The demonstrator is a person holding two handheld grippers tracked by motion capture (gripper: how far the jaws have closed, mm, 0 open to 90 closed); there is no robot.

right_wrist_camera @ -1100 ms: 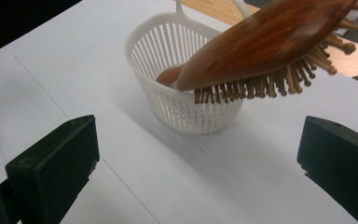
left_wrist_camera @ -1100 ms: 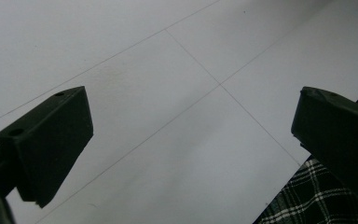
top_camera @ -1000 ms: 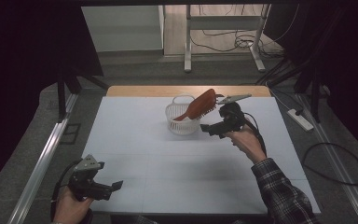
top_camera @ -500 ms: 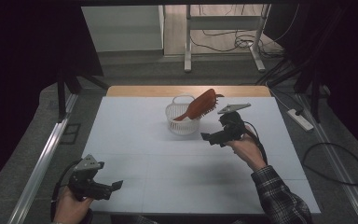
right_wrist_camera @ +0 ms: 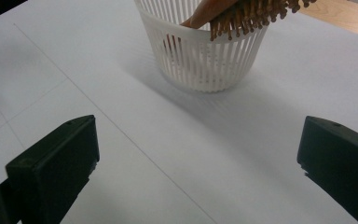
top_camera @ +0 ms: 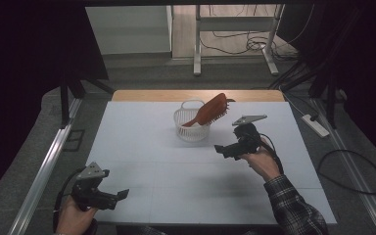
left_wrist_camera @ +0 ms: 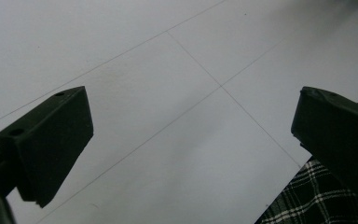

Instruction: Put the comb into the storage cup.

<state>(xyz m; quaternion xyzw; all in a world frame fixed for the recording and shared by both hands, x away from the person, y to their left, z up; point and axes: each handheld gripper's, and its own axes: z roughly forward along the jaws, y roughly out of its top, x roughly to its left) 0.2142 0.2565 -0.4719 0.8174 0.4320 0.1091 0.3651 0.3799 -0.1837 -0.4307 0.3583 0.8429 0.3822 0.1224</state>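
Here the right claw [top_camera: 223,150] gapes empty near the basket [top_camera: 192,128] — hairbrush [top_camera: 209,110] inside — left claw [top_camera: 120,195] likewise.

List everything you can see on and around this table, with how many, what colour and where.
Slatted plastic basket: one, white, far middle of the table.
Wooden hairbrush: one, reddish brown, handle down inside the basket, bristled head leaning out over its right rim.
Table top: one, pale grey-white with thin seam lines, wooden strip along its far edge.
Power strip: one, white, on the floor right of the table.
Cables: several, black, on the floor at right and beyond the table.
Left gripper: one, black, near left corner, jaws open, empty.
Right gripper: one, black, right of and nearer than the basket, jaws open, empty.
Plaid sleeve: one, on the right forearm.
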